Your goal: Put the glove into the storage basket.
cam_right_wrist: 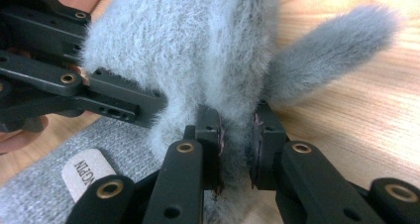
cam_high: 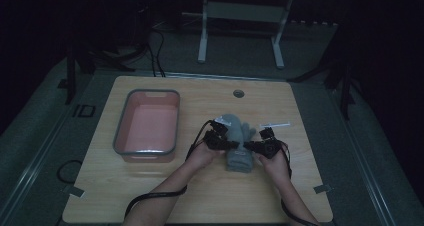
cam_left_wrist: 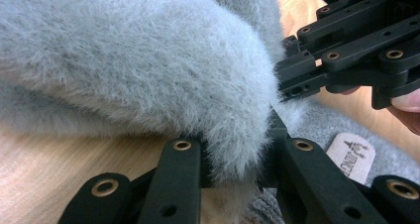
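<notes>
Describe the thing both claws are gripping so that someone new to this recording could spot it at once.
On the light wooden table, look right of the grey-rimmed pink plastic tub, just beyond the person's hands. The left claw and right claw both pinch a fuzzy grey knitted mitten there. It is soft and furry with a thumb sticking out, and carries a small tan label.

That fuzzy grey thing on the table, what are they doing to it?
It is a fluffy grey mitten. A person holds a gripper in each hand, and both are pinching it: the left gripper and the right gripper each squeeze a fold of its fur. It lies on the wooden table, beside a pink bin.
</notes>
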The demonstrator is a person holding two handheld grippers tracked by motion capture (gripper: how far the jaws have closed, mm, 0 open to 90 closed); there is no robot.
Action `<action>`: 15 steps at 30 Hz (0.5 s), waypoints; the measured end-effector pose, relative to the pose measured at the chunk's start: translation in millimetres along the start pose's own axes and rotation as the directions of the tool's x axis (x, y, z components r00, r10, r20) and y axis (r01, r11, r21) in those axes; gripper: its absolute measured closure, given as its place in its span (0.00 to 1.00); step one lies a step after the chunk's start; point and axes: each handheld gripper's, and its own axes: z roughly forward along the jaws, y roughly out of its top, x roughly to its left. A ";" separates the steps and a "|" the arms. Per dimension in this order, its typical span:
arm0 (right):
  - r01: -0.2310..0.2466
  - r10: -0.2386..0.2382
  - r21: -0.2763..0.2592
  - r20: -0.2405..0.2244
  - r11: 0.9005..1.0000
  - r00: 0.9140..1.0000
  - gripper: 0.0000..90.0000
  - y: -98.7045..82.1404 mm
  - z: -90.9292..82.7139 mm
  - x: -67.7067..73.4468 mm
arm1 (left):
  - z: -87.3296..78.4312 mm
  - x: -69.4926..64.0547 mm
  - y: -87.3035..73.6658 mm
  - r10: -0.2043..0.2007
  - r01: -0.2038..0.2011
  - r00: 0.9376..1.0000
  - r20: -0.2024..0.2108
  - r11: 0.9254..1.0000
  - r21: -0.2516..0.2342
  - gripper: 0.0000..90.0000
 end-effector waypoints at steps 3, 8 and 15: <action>0.008 -0.008 -0.019 -0.005 1.000 1.000 0.87 4.4 -7.1 4.8 | -9.8 -2.4 6.1 0.027 -0.027 1.000 0.002 1.000 -0.011 0.86; 0.035 -0.035 -0.052 -0.004 0.998 0.999 0.87 16.3 -19.9 19.6 | -31.4 -6.0 16.1 0.054 -0.053 0.999 0.004 0.998 -0.039 0.86; 0.065 -0.066 -0.091 -0.010 0.994 0.998 0.88 39.0 -30.5 45.7 | -67.7 -4.4 31.0 0.098 -0.099 0.995 -0.014 0.994 -0.051 0.86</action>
